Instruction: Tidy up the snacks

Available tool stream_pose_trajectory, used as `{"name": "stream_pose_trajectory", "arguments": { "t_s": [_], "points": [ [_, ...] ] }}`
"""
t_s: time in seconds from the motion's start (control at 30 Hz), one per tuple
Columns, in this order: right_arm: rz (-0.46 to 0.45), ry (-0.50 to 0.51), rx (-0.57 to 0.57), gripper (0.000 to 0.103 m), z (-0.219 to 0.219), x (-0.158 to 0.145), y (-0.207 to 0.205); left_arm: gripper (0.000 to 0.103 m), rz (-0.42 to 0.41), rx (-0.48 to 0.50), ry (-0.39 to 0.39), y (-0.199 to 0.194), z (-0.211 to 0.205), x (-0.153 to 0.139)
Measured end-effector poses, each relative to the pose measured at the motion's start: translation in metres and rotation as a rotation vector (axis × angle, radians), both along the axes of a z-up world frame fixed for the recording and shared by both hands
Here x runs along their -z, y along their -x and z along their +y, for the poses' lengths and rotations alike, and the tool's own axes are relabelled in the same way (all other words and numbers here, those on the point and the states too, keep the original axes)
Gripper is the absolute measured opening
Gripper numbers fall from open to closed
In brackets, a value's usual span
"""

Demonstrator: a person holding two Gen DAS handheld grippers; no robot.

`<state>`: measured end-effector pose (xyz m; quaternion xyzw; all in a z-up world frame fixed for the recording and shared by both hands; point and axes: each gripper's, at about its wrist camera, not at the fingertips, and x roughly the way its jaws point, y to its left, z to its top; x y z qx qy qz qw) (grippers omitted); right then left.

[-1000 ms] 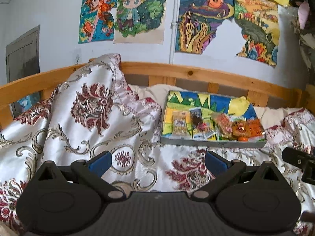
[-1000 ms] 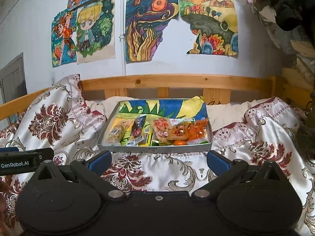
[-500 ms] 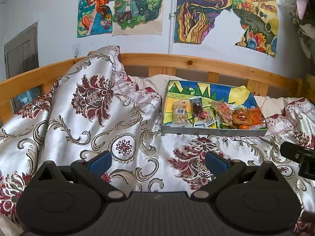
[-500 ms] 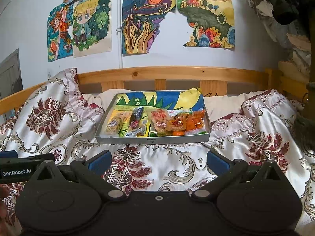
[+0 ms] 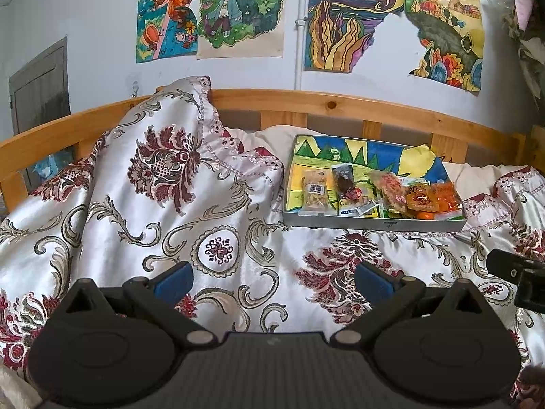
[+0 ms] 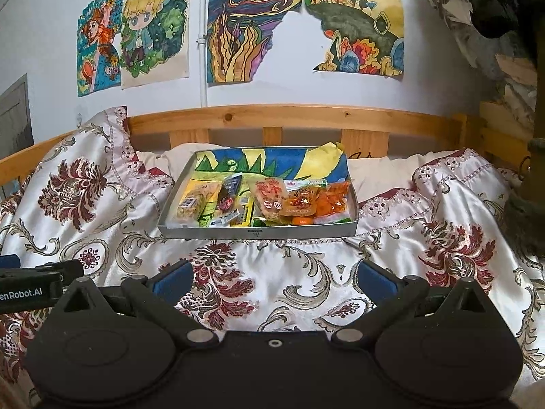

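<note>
A shallow grey tray with a colourful painted lining rests on the bed. Several snack packets lie along its near side: a nut bar packet, a dark packet, a red-printed packet and orange packets. My left gripper is open over the bedspread, short of the tray and to its left. My right gripper is open, straight in front of the tray, with nothing between its fingers.
A satin floral bedspread covers the bed and bunches high at the left. A wooden bed rail runs behind the tray. Drawings hang on the wall. Each gripper shows at the other view's edge.
Both cameras have tilted and dropped a little, so the tray sits lower and closer in view. Both grippers stay open; the snacks have not moved.
</note>
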<state>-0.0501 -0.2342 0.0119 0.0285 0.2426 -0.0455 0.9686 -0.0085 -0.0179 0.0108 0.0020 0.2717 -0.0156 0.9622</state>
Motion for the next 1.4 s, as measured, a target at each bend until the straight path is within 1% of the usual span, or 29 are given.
{"name": "stream_pose_trajectory", "arguments": {
  "t_s": [0.7, 1.4],
  "points": [
    [0.024, 0.010, 0.004, 0.102, 0.0011, 0.0033, -0.0018, 0.103, 0.005, -0.003, -0.010, 0.0008, 0.0005, 0.0003],
    [0.025, 0.010, 0.003, 0.102, 0.0009, 0.0030, -0.0021, 0.103, 0.005, -0.002, -0.011, 0.0010, 0.0002, -0.0001]
  ]
}}
